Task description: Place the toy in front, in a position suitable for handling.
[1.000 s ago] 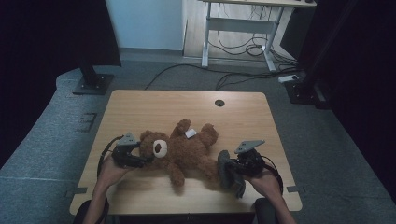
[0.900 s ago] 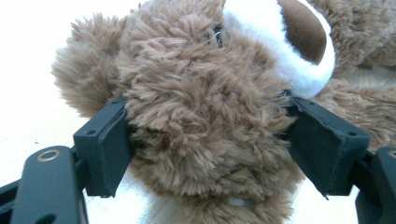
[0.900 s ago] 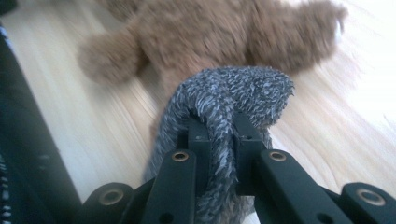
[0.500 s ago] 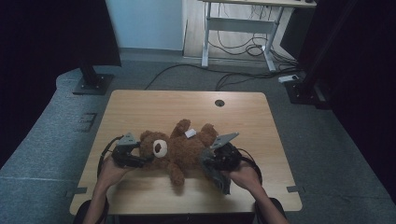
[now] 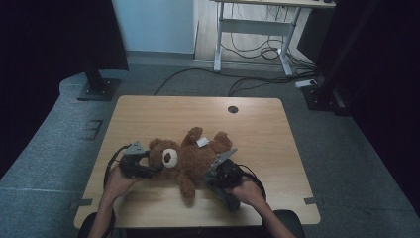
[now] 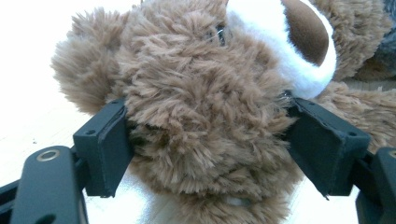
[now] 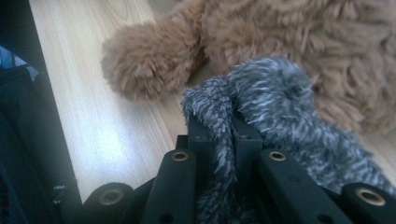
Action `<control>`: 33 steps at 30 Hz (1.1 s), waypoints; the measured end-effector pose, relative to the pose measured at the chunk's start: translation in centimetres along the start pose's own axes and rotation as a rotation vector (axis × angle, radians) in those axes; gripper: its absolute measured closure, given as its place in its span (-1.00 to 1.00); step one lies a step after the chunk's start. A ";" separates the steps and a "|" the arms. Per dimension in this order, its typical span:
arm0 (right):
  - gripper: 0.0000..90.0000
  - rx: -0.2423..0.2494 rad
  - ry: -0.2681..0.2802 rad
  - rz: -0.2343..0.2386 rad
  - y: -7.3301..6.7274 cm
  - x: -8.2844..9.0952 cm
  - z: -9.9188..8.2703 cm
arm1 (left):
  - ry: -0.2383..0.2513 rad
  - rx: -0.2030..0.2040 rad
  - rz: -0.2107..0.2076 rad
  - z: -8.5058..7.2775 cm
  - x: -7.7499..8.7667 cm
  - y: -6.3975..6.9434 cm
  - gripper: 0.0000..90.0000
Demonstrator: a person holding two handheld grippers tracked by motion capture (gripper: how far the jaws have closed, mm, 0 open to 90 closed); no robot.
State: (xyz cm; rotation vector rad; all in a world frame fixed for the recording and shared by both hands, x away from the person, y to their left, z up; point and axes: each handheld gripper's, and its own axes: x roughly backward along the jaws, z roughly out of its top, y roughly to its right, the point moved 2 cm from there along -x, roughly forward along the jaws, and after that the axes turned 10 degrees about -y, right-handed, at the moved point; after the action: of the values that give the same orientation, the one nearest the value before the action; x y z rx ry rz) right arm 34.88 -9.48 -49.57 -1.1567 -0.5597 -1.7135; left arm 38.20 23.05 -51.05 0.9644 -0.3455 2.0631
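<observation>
High view: brown teddy bear (image 5: 190,158) lying on its back across the near half of the table (image 5: 257,124), head toward the left. Left gripper (image 5: 148,168) at the head, right gripper (image 5: 214,174) against the lower body, a dark grey furry piece under the right hand. Compared with the earlier high frames: right gripper now shifted inward from the table's right part and pressed close to the bear's flank, left gripper and bear much as before.

Left gripper view: jaws spread wide and clamped on the bear's head (image 6: 205,112), pads sunk into the pile at both cheeks, white muzzle (image 6: 303,51) above. Soft, light, easily squashed; fur likely to slip under the pads, so a grip on the stuffed bulk of the head or torso probably safer than on loose pile or a thin limb.

Right gripper view: jaws clenched nearly together on a fold of grey plush fabric (image 7: 261,107), limp and draping over the jaw tips. Beyond it, a brown paw (image 7: 149,60) resting on the table, bear's body just beside the grey piece, contact hard to judge.
</observation>
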 end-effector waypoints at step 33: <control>0.80 -0.159 -0.020 -0.093 2.8 3.5 -9.0 | -0.003 0.023 -0.004 0.0 0.0 -0.2 -0.57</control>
State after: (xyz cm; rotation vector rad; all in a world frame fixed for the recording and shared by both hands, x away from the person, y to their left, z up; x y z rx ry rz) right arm 33.06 -19.27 -50.89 -1.2781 -0.5025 -1.8551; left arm 38.35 23.13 -51.05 0.9817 -0.3217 2.0662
